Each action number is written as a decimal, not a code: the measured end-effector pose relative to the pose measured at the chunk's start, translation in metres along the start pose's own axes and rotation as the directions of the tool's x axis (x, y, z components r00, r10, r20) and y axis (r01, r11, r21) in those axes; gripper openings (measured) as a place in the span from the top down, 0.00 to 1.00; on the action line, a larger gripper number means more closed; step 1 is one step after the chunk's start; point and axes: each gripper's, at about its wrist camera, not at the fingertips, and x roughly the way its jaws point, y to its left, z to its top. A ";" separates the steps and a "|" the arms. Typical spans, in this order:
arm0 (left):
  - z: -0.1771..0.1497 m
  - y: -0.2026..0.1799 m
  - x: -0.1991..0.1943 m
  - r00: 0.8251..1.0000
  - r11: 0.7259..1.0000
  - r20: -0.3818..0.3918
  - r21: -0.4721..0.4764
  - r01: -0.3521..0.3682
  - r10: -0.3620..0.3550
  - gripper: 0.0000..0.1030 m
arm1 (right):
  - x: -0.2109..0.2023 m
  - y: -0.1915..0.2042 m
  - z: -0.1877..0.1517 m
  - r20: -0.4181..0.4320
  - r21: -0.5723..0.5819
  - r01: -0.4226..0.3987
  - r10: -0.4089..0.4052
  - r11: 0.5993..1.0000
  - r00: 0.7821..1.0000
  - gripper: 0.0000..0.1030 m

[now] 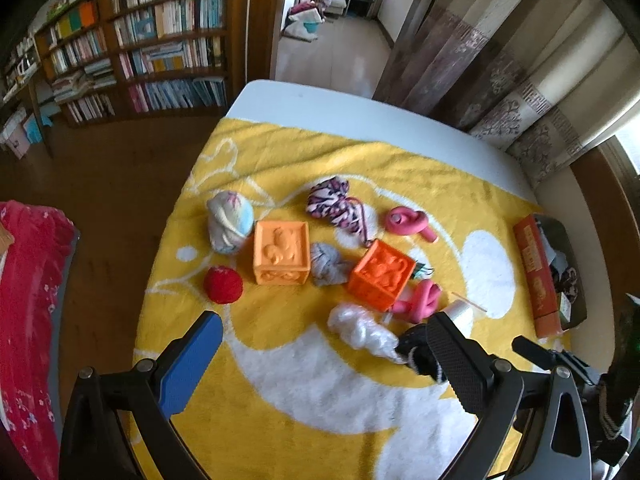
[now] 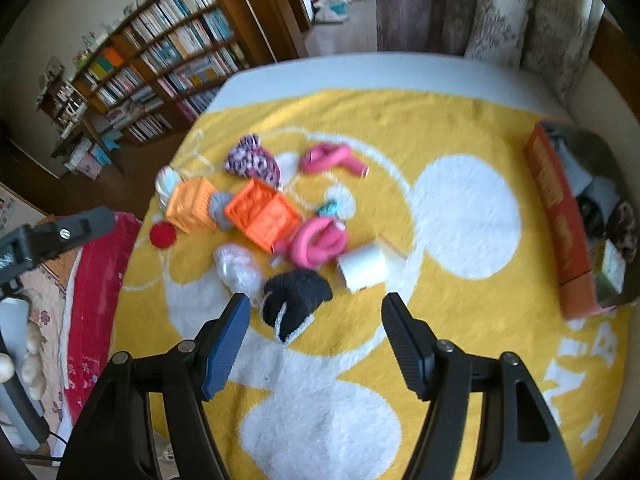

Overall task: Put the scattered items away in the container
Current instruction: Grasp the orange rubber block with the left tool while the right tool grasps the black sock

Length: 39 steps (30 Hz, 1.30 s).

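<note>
Scattered items lie on a yellow-and-white blanket (image 1: 280,400): two orange cubes (image 1: 282,252) (image 1: 380,274), a red ball (image 1: 223,285), pink twisted tubes (image 1: 420,298), a patterned cloth (image 1: 332,202), a white crinkly bundle (image 1: 360,328) and a black sock (image 2: 296,300). The orange container box (image 2: 556,208) stands at the blanket's right edge with items inside. My left gripper (image 1: 324,318) hangs open above the blanket, near the white bundle. My right gripper (image 2: 315,300) is open over the black sock, not touching it. The sock (image 1: 416,348) is partly hidden behind my left gripper's finger.
A white roll (image 2: 362,270) lies next to the sock. A pastel sock ball (image 1: 230,220) and grey cloth (image 1: 328,264) sit among the cubes. Red bedding (image 1: 28,300) lies left of the blanket. A bookshelf (image 1: 160,40) and curtains (image 1: 520,80) stand beyond.
</note>
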 end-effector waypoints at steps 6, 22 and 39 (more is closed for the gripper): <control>0.002 0.022 0.014 0.999 1.000 -0.032 -0.005 -0.008 0.008 0.00 | 0.029 0.010 -0.004 -0.061 0.020 -0.009 0.010 1.000 0.998 0.30; 0.030 0.050 0.093 0.994 1.000 -0.105 0.000 0.016 -0.016 0.00 | 0.076 0.009 -0.012 -0.131 0.105 0.045 -0.031 0.993 0.991 0.38; 0.052 0.064 0.152 0.978 0.989 -0.185 -0.132 0.069 -0.093 0.01 | 0.074 0.006 -0.014 -0.122 0.106 0.073 -0.060 0.992 0.991 0.38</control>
